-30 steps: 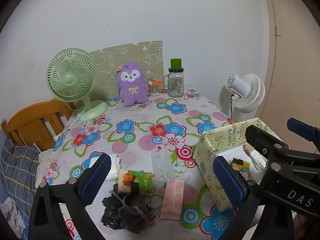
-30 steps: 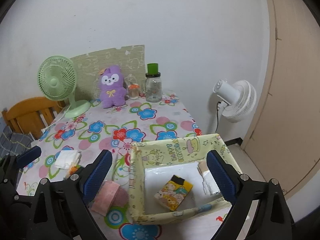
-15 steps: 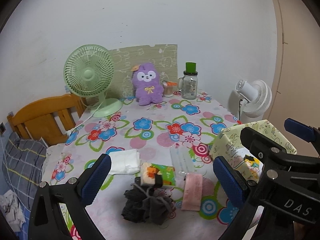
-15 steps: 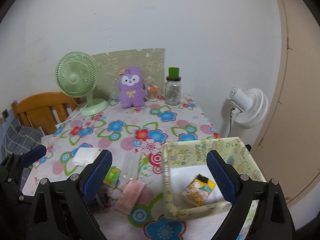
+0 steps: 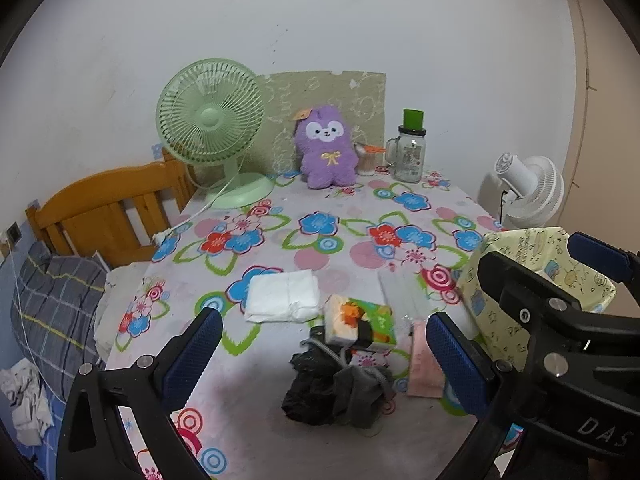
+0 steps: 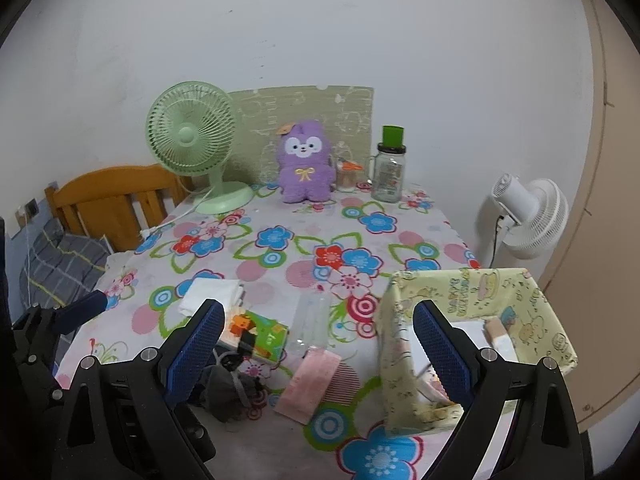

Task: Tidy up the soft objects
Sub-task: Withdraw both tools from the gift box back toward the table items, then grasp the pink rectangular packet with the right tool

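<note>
Here, both grippers hover above the near edge of the flowered table (image 5: pixel 320 208), the left gripper (image 5: pixel 320 356) and the right gripper (image 6: pixel 318 346) each with jaws spread wide and holding nothing. Between them lie a dark mesh puff (image 5: pixel 340 392), a tissue pack (image 5: pixel 358 322), a white folded cloth (image 5: pixel 282 296) and a pink comb (image 6: pixel 314 384). The yellow fabric basket (image 6: pixel 464 292) stands just right of them.
</note>
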`<state>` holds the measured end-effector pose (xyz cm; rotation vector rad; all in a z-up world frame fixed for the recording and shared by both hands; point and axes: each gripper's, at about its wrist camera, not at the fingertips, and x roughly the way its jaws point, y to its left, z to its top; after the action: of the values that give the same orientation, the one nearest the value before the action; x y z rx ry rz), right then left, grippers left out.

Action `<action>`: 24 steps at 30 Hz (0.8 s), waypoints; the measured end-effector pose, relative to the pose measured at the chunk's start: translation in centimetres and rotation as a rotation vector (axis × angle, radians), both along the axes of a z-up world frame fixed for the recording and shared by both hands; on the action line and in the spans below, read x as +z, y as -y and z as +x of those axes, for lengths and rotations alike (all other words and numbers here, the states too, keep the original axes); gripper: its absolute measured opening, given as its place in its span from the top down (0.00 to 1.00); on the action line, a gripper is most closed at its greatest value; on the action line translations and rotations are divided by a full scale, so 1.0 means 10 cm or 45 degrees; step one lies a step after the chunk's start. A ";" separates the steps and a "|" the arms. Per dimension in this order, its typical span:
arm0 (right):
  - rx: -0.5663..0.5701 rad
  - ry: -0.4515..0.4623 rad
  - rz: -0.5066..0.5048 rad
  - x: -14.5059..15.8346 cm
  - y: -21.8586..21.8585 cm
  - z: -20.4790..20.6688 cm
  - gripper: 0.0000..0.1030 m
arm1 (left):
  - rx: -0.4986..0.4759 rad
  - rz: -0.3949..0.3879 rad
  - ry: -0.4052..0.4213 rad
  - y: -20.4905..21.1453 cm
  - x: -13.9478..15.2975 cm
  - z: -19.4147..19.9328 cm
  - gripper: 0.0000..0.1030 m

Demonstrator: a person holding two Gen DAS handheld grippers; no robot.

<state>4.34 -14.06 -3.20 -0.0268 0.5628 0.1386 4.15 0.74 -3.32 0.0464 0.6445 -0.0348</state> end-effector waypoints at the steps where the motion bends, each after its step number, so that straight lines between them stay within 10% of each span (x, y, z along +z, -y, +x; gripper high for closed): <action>1: 0.007 0.001 -0.003 -0.01 -0.02 0.00 0.06 | 0.004 -0.003 -0.002 -0.03 -0.01 0.00 0.00; 24: 0.077 -0.148 -0.030 -0.57 -0.39 0.25 0.06 | 0.018 -0.029 -0.153 -0.29 -0.58 0.20 0.00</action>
<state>6.86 -10.14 -8.90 -0.0594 0.6799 0.1935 6.19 3.60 -9.11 0.0174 0.7647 -0.0312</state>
